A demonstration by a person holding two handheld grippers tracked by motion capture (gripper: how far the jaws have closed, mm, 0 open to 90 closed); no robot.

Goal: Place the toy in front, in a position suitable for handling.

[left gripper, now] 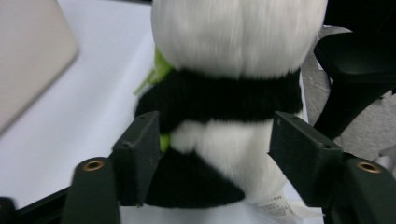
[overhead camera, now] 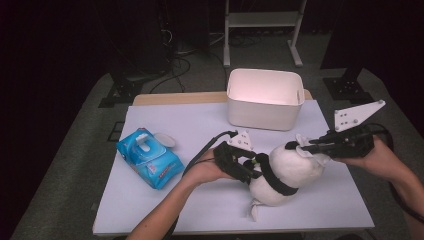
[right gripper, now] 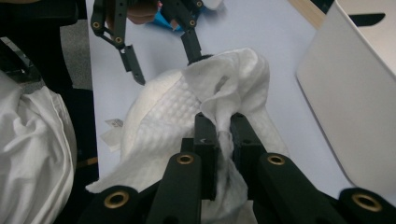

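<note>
High view: both hands [overhead camera: 205, 170] level, flanking the toy panda [overhead camera: 285, 172].

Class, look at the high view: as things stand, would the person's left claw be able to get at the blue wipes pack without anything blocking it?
Probably yes. The left claw sits at the panda toy with its jaws apart around the body, not clamped. The blue wipes pack lies on bare table on that hand's side, nothing between.

Lit table, dark surroundings, soft close-up blur
</note>
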